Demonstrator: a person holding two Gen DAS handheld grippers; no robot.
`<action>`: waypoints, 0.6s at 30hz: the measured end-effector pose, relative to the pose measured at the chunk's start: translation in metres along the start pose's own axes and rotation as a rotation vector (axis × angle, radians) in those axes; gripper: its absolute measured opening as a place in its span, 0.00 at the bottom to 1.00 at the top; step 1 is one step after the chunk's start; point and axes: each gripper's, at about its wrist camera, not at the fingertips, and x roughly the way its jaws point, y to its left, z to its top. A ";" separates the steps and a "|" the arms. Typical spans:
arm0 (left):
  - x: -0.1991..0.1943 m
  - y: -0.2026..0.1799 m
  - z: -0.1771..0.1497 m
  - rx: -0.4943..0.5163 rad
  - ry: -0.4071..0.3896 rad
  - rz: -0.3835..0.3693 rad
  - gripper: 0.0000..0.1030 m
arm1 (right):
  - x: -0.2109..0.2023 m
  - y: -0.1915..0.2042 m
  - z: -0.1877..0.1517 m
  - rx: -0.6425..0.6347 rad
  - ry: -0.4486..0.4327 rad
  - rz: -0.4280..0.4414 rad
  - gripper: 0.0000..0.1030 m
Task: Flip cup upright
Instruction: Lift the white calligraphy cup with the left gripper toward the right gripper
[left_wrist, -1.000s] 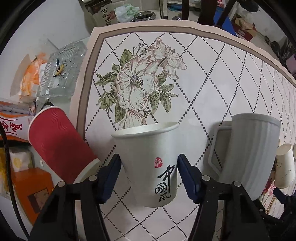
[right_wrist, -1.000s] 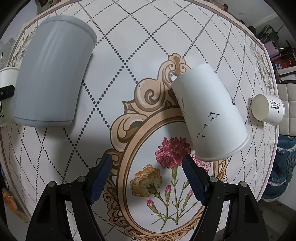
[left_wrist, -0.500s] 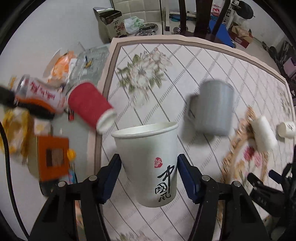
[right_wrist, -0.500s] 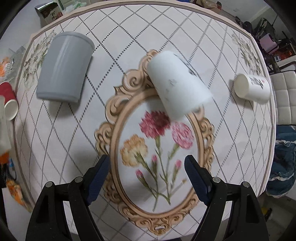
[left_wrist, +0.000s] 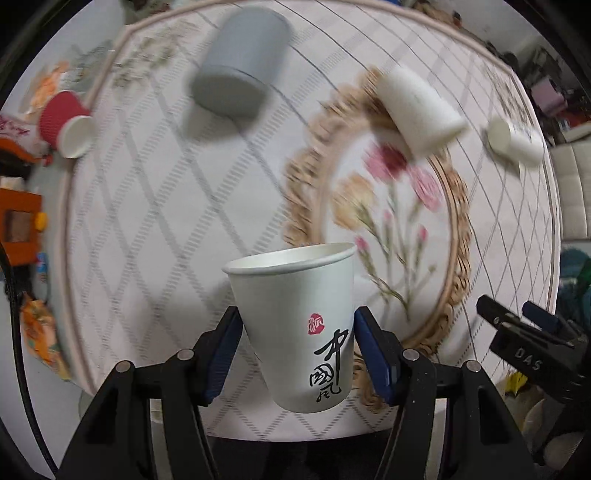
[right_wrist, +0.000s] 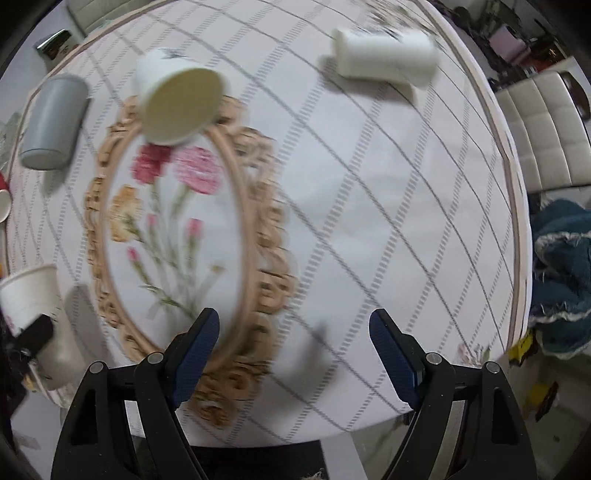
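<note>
My left gripper is shut on a white paper cup with black calligraphy, held mouth up above the near part of the table. The same cup shows at the left edge of the right wrist view. My right gripper is open and empty above the table's near edge; it also shows in the left wrist view. A white paper cup lies on its side on the ornate oval print, mouth toward me.
A grey ribbed mug lies on its side at the far left. Another white cup lies on its side at the far right. A red cup lies at the table's left edge. Clutter sits beyond it. Both views are motion-blurred.
My left gripper has pulled back and swung right with the calligraphy cup, high over the table. My right gripper has also drawn back and turned right; the lying cups look farther away.
</note>
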 end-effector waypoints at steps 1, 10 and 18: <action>0.007 -0.008 -0.002 0.011 0.007 0.005 0.58 | 0.004 -0.008 -0.001 0.007 0.002 -0.003 0.82; 0.046 -0.047 -0.007 0.042 0.046 0.032 0.60 | 0.048 -0.062 0.002 0.051 0.040 -0.025 0.82; 0.049 -0.054 -0.005 0.020 0.036 0.030 0.81 | 0.070 -0.081 -0.002 0.051 0.053 -0.014 0.82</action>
